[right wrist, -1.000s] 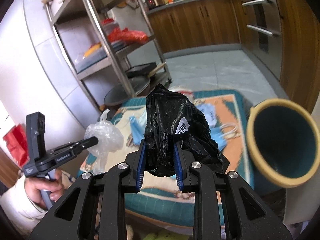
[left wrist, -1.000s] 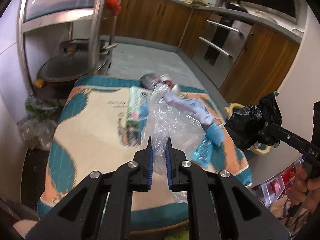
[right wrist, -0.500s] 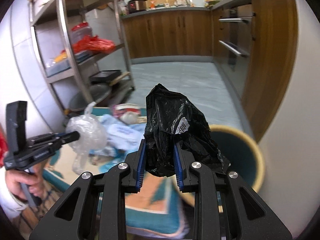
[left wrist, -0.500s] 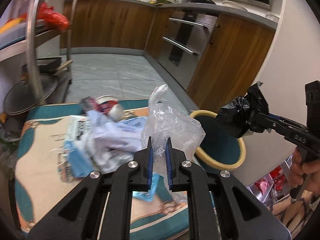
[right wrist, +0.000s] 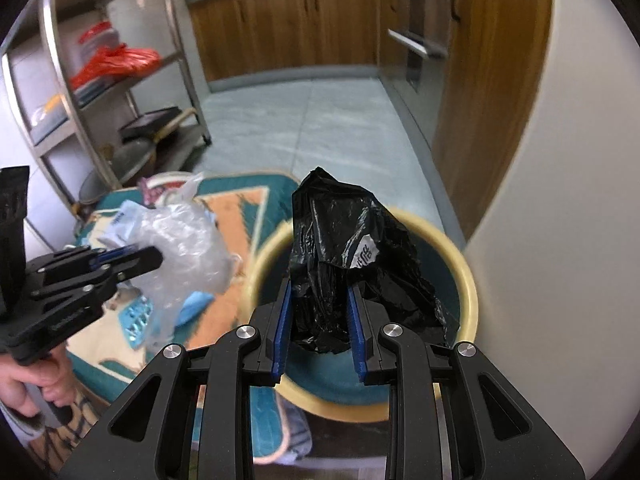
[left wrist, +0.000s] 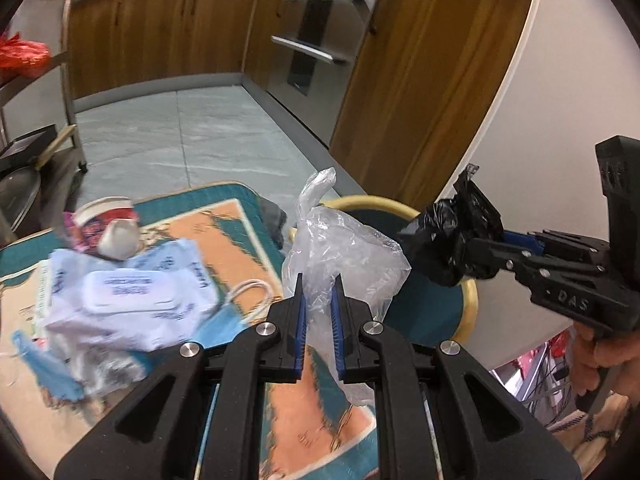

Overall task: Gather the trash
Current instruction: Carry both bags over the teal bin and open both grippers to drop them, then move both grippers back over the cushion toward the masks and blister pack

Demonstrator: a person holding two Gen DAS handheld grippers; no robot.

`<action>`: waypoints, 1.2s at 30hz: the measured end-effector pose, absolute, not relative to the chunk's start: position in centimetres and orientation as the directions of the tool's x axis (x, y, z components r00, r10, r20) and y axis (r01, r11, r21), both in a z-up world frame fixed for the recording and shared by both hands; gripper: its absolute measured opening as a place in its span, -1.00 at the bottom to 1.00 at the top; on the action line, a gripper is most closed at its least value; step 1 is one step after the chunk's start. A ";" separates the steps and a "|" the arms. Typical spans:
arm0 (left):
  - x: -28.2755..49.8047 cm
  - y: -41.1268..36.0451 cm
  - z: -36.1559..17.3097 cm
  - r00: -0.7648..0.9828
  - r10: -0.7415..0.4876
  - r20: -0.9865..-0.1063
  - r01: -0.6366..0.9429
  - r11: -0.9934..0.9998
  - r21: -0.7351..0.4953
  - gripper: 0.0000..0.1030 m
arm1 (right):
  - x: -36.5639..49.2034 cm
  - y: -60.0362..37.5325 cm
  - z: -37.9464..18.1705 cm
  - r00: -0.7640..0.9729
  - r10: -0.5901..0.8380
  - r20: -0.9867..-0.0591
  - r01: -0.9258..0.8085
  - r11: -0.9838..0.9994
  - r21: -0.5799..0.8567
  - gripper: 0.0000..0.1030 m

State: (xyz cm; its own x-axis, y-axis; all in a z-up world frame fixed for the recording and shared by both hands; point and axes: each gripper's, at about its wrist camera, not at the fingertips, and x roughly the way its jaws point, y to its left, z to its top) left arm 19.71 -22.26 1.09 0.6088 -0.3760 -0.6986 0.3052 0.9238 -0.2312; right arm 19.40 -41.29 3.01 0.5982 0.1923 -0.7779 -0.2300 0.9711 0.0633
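The right gripper (right wrist: 318, 320) was clamped on a crumpled black plastic bag (right wrist: 352, 248), its blue pads pinching the lower folds while the bulk stood up between and above the fingers. Directly behind it, from 12 to 3 o'clock, gaped the round teal bin with a yellow rim (right wrist: 468, 280); the wad seemed to hang over the opening. At 9 o'clock the left gripper (left wrist: 318, 312) was shut on a crinkled clear plastic bag (left wrist: 344, 248), held by a thin gathered neck, with the bin (left wrist: 470, 300) at its 2 o'clock. Both bags looked nearly weightless, soft and slippery; a pinch on bunched layers should hold better than on a single sheet, and either might cling to the pads when let go. Further out, at 9 to 10 o'clock of the left gripper, a pale wet-wipe pack (left wrist: 132, 292) and a red-and-white paper cup (left wrist: 108, 220) lay on the teal-and-orange patterned cloth (left wrist: 228, 232)
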 end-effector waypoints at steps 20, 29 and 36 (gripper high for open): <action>23.8 -29.1 -5.0 0.463 -0.368 -0.807 0.395 0.900 -0.184 -0.32 | 19.5 -44.4 -2.0 0.456 0.130 -0.880 -0.113 0.990 0.088 0.11; 22.5 -27.9 -3.6 0.497 -0.393 -0.774 0.407 0.893 -0.192 0.05 | 19.3 -46.7 1.1 0.547 0.139 -0.825 -0.054 0.990 0.131 0.18; 19.3 -25.1 -0.9 0.586 -0.390 -0.711 0.392 0.903 -0.172 0.49 | 19.2 -45.8 2.4 0.598 0.143 -0.789 -0.062 0.989 0.132 0.40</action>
State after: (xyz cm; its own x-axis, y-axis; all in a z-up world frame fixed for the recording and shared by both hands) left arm 19.26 -25.11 -0.94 0.5855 -0.3900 -0.7107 0.3924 0.9035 -0.1725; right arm 19.19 -45.79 2.40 0.5976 0.1430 -0.7890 -0.0620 0.9893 0.1323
